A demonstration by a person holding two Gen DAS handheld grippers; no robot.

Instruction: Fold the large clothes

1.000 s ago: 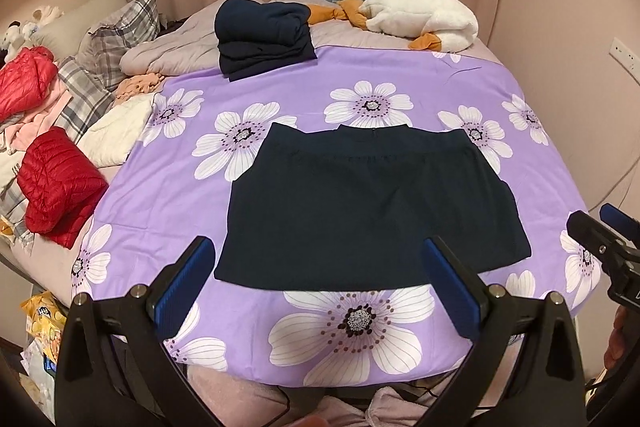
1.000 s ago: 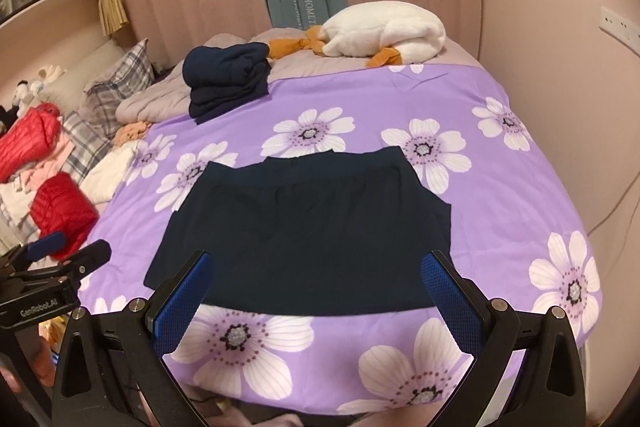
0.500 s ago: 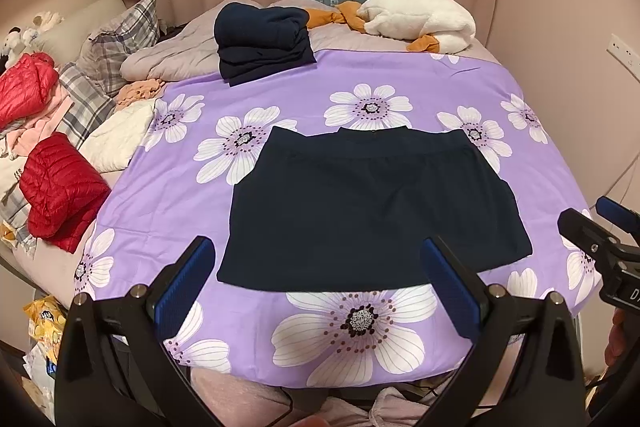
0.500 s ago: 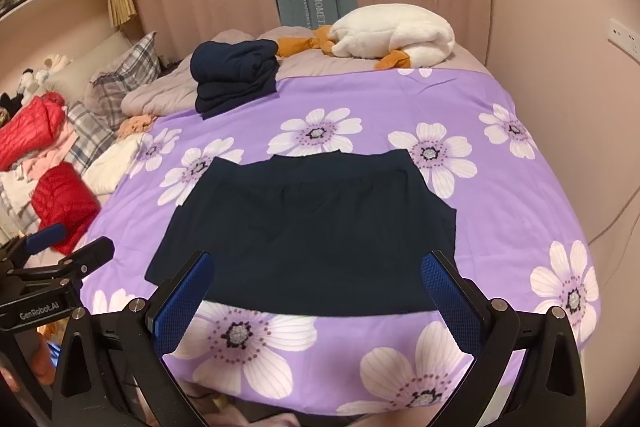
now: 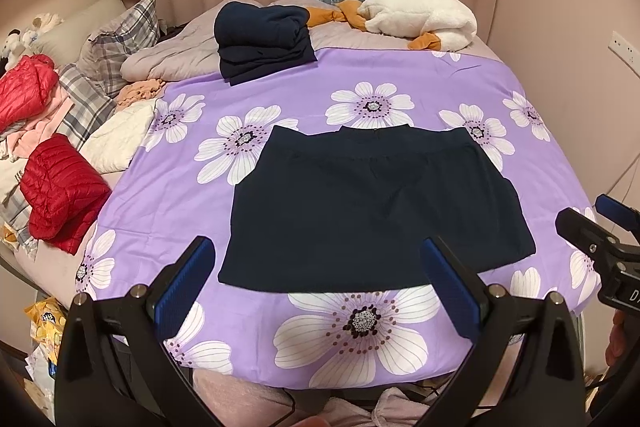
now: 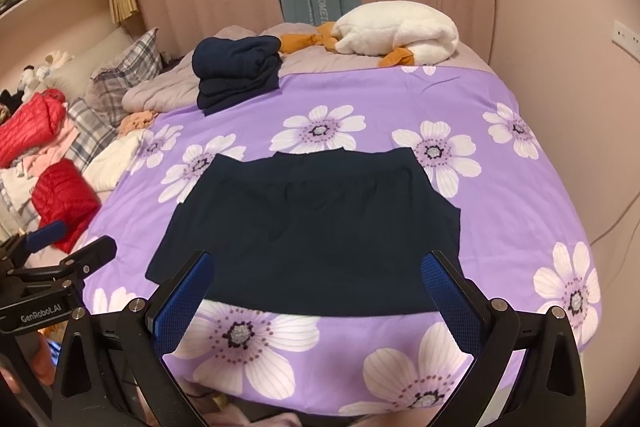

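Note:
A dark navy garment point(image 5: 372, 203) point(image 6: 312, 231) lies flat and spread on the purple flowered bedspread point(image 5: 400, 95) point(image 6: 400, 99), its waistband toward the far side. My left gripper point(image 5: 318, 285) hangs open above the garment's near hem, nothing between its blue pads. My right gripper point(image 6: 316, 295) is open too, over the near hem, holding nothing. Each gripper shows at the edge of the other's view, apart from the cloth.
A stack of folded navy clothes point(image 5: 262, 41) point(image 6: 236, 75) sits at the far side, beside a white plush point(image 5: 420, 15). Red jackets point(image 5: 60, 187), plaid pillows point(image 5: 116, 43) and loose clothes crowd the left. A wall point(image 5: 580, 47) runs along the right.
Both grippers have drawn back and risen slightly, so the garment sits a little farther off. The garment has not moved, and both grippers stay open.

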